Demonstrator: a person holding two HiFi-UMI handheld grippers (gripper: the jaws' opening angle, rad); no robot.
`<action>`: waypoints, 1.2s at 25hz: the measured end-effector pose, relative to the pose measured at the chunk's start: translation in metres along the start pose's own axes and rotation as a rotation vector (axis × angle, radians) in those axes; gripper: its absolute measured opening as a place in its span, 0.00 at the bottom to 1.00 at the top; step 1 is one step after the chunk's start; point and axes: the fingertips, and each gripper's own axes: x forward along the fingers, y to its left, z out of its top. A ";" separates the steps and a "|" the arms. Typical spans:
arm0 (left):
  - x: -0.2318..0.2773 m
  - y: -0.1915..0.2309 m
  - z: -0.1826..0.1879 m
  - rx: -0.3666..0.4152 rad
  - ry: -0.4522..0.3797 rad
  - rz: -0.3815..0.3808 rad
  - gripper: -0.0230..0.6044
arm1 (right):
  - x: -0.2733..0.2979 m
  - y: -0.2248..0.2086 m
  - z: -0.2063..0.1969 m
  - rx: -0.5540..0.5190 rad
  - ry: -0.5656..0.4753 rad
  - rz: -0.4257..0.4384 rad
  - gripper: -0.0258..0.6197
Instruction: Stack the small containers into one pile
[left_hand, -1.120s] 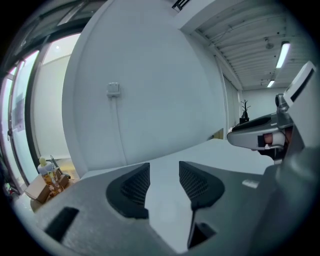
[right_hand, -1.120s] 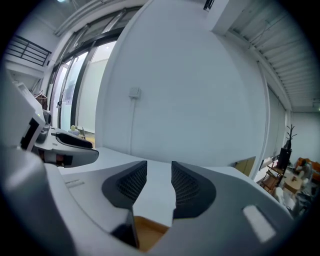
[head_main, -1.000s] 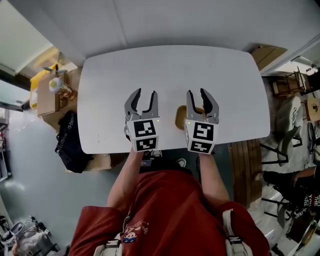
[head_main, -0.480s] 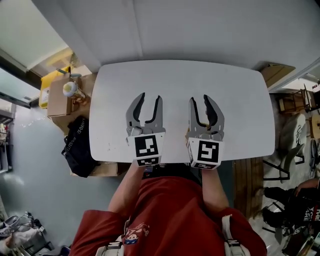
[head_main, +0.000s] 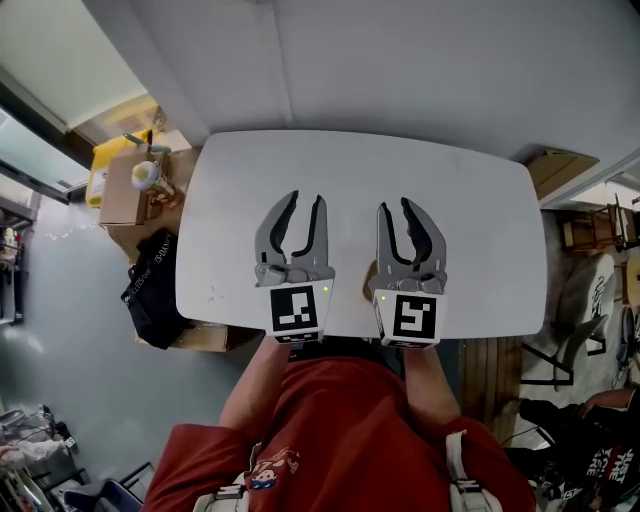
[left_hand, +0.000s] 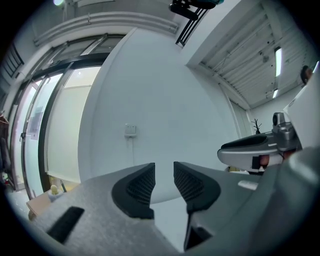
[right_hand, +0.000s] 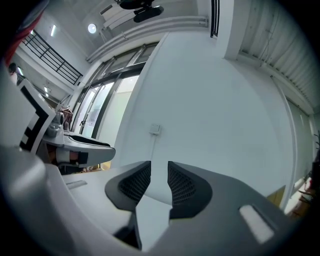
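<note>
White table (head_main: 450, 200); cardboard box (head_main: 125, 195), probably black bag (head_main: 150, 285) beside

The right hand-held gripper (head_main: 395, 206) hides most of the tan container (head_main: 369, 276).

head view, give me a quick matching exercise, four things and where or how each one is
Things:
1. black bag
2. left gripper
3. tan container
4. shirt

Descriptions:
a. mostly hidden under the right gripper
b. red
c. on the floor, off the left end of the table
d. jaws apart, nothing between them

Pairs: 1-c, 2-d, 3-a, 4-b

Note: both grippers' jaws have just been closing partway, with nothing between them.
</note>
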 end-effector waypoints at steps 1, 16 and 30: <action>-0.001 -0.003 0.003 0.001 -0.006 0.004 0.22 | -0.001 -0.001 0.001 -0.001 -0.002 0.006 0.20; -0.006 -0.035 0.015 0.000 -0.050 -0.008 0.04 | -0.016 -0.008 0.001 0.044 -0.013 0.051 0.04; -0.008 -0.041 0.016 -0.027 -0.077 -0.040 0.04 | -0.024 -0.008 -0.003 0.018 0.017 0.019 0.04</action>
